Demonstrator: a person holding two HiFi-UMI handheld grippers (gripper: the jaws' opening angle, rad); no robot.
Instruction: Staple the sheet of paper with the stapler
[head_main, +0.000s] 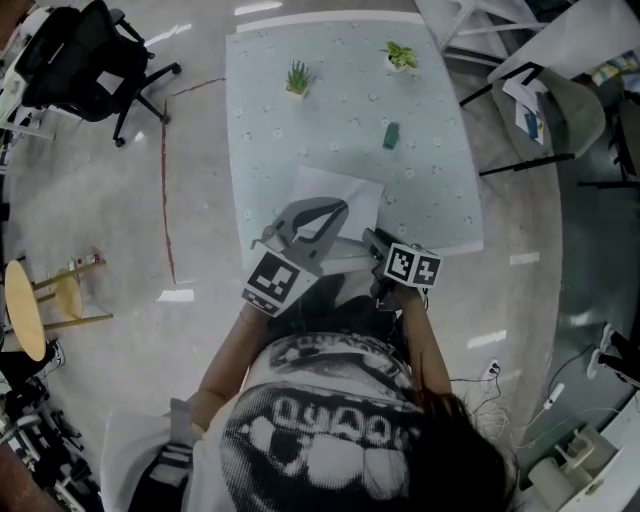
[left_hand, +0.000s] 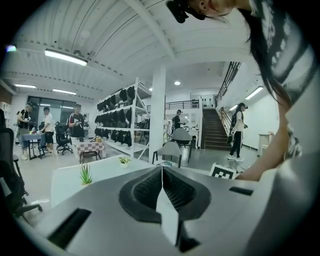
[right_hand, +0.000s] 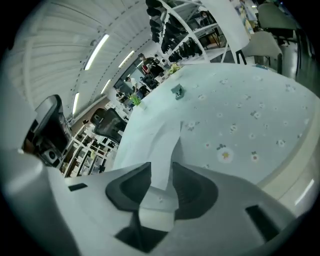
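Note:
A white sheet of paper lies at the near edge of the table, partly over the edge. My left gripper is shut on the sheet; in the left gripper view the paper's edge stands pinched between the closed jaws. My right gripper is just right of it, with its marker cube toward the person. Its jaws stand open, and a strip of the paper runs between them without the pads pressing on it. The small green stapler sits further back on the table, apart from both grippers.
Two small potted plants stand at the table's far side. A black office chair is at the far left, a wooden stool at the left, and folding chairs at the right. People stand in the background of the left gripper view.

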